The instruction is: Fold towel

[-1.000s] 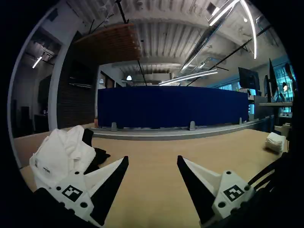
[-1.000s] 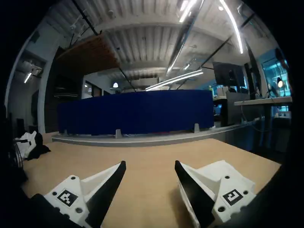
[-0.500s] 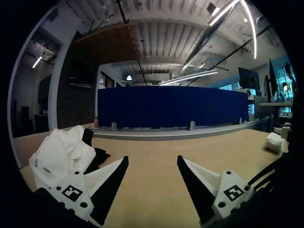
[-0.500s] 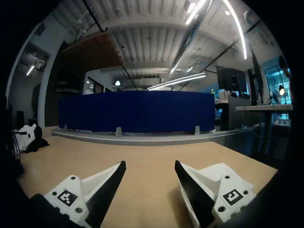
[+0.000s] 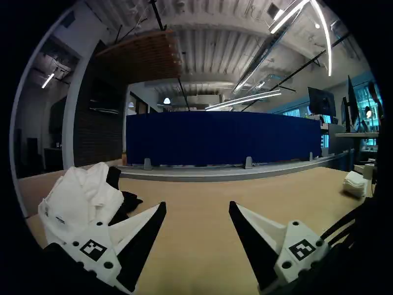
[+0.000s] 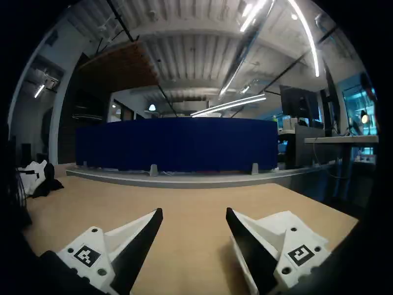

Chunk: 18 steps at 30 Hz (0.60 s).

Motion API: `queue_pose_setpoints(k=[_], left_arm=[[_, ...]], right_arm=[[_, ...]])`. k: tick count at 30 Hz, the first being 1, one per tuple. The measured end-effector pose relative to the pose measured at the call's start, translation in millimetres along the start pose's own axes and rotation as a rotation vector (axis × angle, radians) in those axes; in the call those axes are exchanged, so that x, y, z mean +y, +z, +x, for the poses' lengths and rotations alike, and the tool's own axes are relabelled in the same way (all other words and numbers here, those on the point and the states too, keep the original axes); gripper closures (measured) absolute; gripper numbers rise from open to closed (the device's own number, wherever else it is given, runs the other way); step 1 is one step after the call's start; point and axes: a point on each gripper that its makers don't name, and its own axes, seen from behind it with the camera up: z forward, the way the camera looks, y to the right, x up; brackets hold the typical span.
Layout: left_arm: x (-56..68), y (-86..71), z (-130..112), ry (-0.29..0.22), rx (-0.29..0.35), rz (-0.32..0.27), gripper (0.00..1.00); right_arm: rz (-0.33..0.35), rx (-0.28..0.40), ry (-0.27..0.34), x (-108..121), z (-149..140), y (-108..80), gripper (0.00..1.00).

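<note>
In the left gripper view the left gripper [image 5: 196, 219] sits low over the wooden table [image 5: 206, 194]. Its two fingers are spread wide apart with nothing between them. The towel [image 5: 81, 196], a crumpled white heap, lies on the table just beyond the gripper's left-hand finger (whether the finger touches it I cannot tell). A dark cloth [image 5: 126, 200] pokes out at the heap's right side. At the far right edge of the table rests a small folded white cloth [image 5: 354, 184], well apart from the heap. A long blue partition [image 5: 221, 137] stands along the table's far edge, and monitors [image 5: 322, 101] rise behind it on the right. In the right gripper view the right gripper [image 6: 194, 221] is likewise low over the table, its fingers parted and empty, with bare wood showing in the gap. Here the towel [image 6: 32, 178] appears small at the far left of the tabletop, the dark cloth against it, well apart from this gripper. The blue partition runs across the middle of this view too, under a ceiling of ribbed panels and long strip lights [image 6: 304, 34].
</note>
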Motion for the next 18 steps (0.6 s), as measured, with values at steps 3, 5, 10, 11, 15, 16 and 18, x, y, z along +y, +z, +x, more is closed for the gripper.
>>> queue_pose_setpoints(k=[3,5,10,11,15,16,18], left_arm=[[0.2,-0.1,0.3,0.0,0.0,0.0,0.05],[-0.2,-0.1,0.7,0.0,0.0,0.0,0.05],[-1.5,-0.8,1.8,0.0,0.0,-0.001,0.05],[-1.8,-1.1,2.1,0.0,0.0,-0.001,0.05],[-2.7,-1.9,4.1,0.0,-0.001,-0.001,0.05],[-2.9,-2.1,4.5,0.0,-0.001,-0.001,0.05],[-3.4,-2.6,5.3,0.0,-0.001,-0.001,0.05]], right_arm=[[0.0,0.0,0.0,0.0,0.0,-0.5,0.0],[0.0,0.0,0.0,0.1,0.0,-1.0,0.0],[0.0,0.0,0.0,0.3,0.1,-2.3,0.0],[0.0,0.0,0.0,0.4,-0.1,-2.6,0.0],[0.001,0.0,-0.001,0.9,-0.9,-3.2,0.0],[0.001,0.0,-0.001,1.0,-1.0,-3.2,0.0],[0.001,0.0,-0.001,1.2,-1.2,-3.2,0.0]])
